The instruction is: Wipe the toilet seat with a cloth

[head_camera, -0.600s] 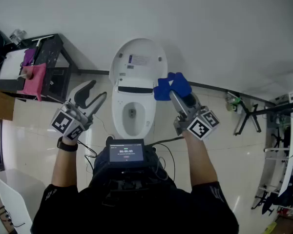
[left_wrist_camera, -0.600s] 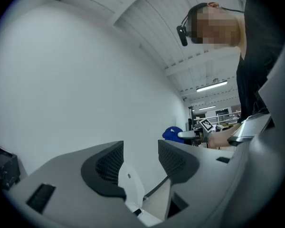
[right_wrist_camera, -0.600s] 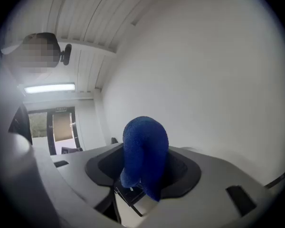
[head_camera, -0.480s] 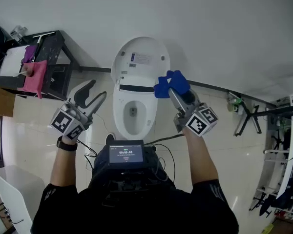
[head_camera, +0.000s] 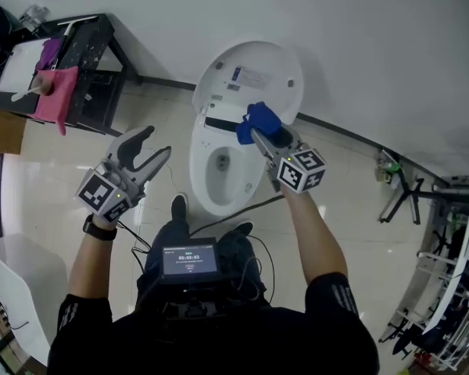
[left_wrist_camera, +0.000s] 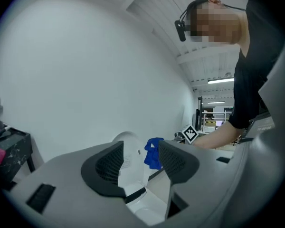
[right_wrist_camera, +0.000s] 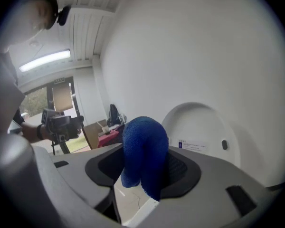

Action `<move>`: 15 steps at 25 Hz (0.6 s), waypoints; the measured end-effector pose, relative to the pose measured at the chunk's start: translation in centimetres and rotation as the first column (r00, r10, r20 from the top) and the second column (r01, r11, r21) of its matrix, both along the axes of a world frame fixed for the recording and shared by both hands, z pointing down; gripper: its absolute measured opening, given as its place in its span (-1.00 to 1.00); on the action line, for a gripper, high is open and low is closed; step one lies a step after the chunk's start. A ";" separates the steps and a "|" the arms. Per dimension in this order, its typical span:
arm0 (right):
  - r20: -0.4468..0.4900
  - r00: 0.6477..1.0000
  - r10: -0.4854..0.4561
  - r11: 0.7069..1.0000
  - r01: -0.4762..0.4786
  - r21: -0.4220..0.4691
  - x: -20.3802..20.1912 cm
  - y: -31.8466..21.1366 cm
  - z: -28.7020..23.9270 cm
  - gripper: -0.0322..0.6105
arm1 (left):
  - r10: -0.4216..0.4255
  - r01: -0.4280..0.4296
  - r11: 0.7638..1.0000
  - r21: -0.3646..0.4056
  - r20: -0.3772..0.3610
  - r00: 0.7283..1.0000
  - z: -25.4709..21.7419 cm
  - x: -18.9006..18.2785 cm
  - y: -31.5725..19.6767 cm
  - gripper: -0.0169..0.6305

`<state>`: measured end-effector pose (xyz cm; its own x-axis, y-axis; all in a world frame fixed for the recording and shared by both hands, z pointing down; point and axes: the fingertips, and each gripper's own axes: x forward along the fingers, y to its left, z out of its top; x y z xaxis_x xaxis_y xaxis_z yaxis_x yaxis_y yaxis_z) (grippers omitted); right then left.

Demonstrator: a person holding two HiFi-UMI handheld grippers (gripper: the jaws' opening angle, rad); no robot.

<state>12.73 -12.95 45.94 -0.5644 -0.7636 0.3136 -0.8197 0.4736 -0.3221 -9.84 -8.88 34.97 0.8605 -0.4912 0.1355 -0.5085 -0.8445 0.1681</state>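
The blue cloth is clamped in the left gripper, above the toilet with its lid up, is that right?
No: the right gripper view shows the blue cloth clamped in the right gripper; the left gripper is open and empty. The toilet lid is up.

Raised lid [head_camera: 254,73] backs toilet seat [head_camera: 198,170]; floor [head_camera: 55,151] open left; black table [head_camera: 90,61] beyond.

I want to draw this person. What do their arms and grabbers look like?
The left gripper and right gripper are grey, with curved jaws and dark ribbed pads. Each has a white cube with black square markers. The person wears a black short-sleeved shirt and a black wristband on the left wrist.
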 end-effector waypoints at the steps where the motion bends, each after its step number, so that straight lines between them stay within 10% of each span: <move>1: -0.032 0.999 -0.022 1.000 0.022 -0.016 -0.9 -0.7 1.8 -0.19 | 0.000 0.000 1.000 -0.009 0.004 1.000 0.8 -0.2 -0.3 -0.27; 15: -0.356 0.883 -0.307 0.934 0.209 -0.289 -10.4 -5.5 29.3 -0.19 | -0.054 0.056 0.990 -0.128 0.025 0.998 13.2 -4.6 -3.0 -0.27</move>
